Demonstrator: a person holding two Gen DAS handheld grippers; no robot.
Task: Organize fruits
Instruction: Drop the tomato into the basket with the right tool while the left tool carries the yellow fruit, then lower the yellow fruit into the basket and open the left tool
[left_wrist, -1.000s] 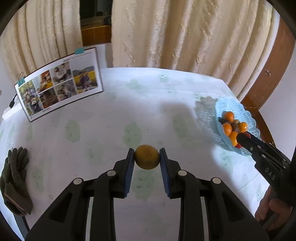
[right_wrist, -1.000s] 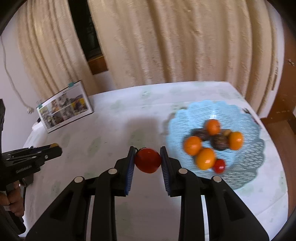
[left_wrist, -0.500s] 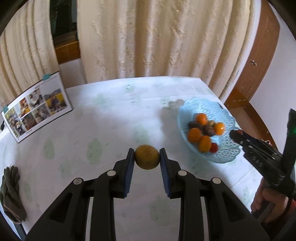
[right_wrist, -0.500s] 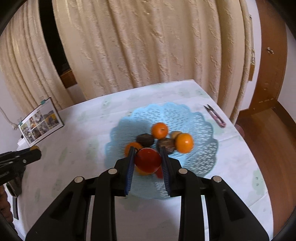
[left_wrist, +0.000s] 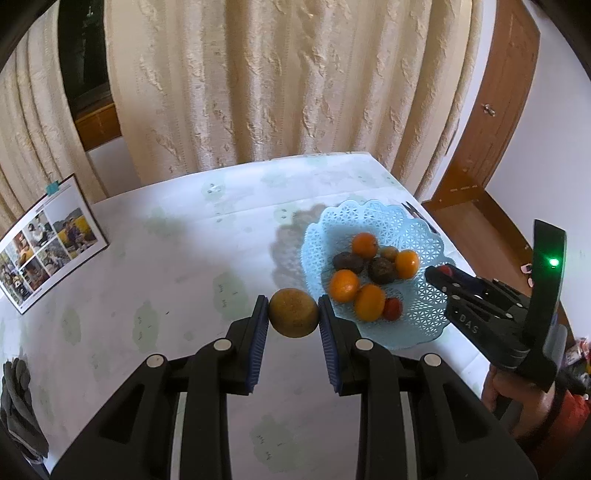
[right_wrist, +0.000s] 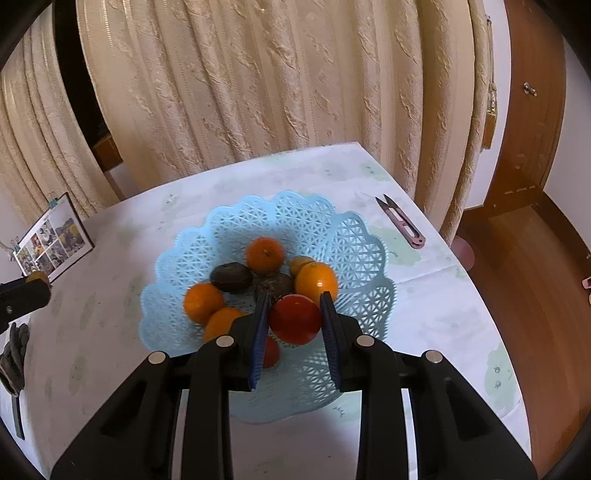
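Observation:
My left gripper (left_wrist: 293, 314) is shut on a round brownish-yellow fruit (left_wrist: 293, 312), held above the table just left of the light blue lattice basket (left_wrist: 373, 218). My right gripper (right_wrist: 294, 317) is shut on a red tomato (right_wrist: 294, 319) and hangs over the front half of that basket (right_wrist: 295, 214). Inside the basket lie several oranges (right_wrist: 265, 255), two dark brown fruits (right_wrist: 231, 277) and another small red tomato (right_wrist: 270, 352). In the left wrist view the right gripper (left_wrist: 443, 273) enters from the right over the basket's rim, with a hand below it.
A photo board (left_wrist: 44, 240) leans at the table's far left. Dark gloves (left_wrist: 18, 406) lie at the left edge. Small pink thread snips (right_wrist: 400, 221) rest right of the basket near the table's right edge. Cream curtains hang behind; a wooden door frame and floor lie right.
Both grippers have swung to the right towards the basket with their fruits. The right one now hangs over the basket; the left one has come up beside its left rim.

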